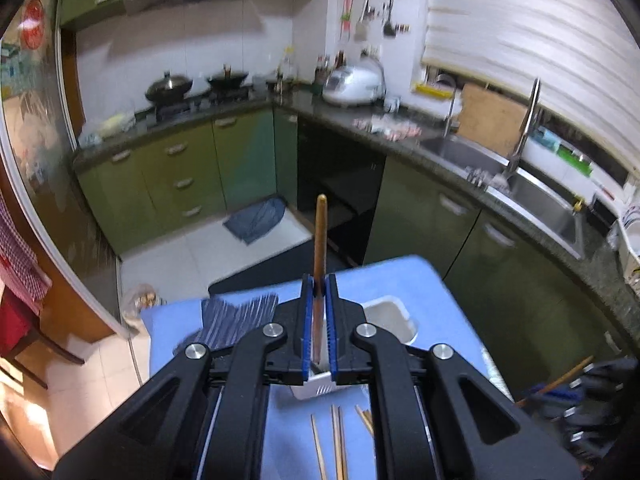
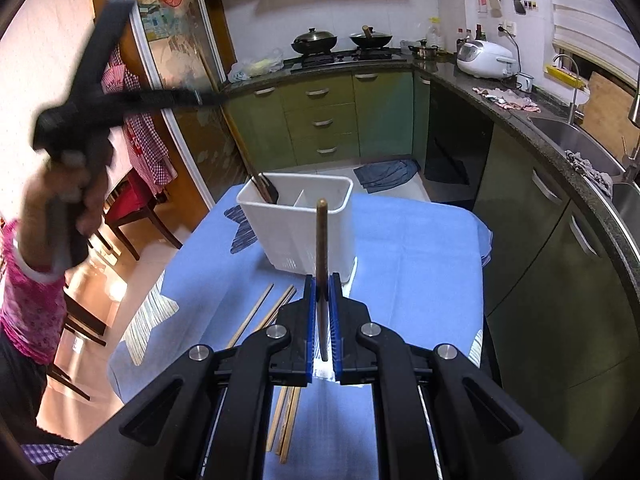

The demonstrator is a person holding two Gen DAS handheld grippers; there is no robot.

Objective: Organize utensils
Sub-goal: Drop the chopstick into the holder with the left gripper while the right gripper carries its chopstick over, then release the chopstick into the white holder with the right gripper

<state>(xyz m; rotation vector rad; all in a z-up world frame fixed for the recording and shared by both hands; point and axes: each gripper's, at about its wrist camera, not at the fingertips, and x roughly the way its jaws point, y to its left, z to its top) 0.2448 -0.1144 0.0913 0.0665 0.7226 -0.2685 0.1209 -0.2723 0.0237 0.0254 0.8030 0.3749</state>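
Chopsticks (image 2: 256,314) lie on the table (image 2: 412,264); left gripper (image 1: 319,284) and right gripper (image 2: 322,284) each pinch one brown chopstick upright

Green cabinets (image 2: 320,116), dark counter (image 2: 500,116), white tiles, perhaps a blinded window (image 1: 520,32).

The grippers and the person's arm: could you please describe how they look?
Each gripper is black, with blue ribbed finger pads, angular linkage arms and silver round pivot bolts. The person's hand is bare; the sleeve is pink and patterned.
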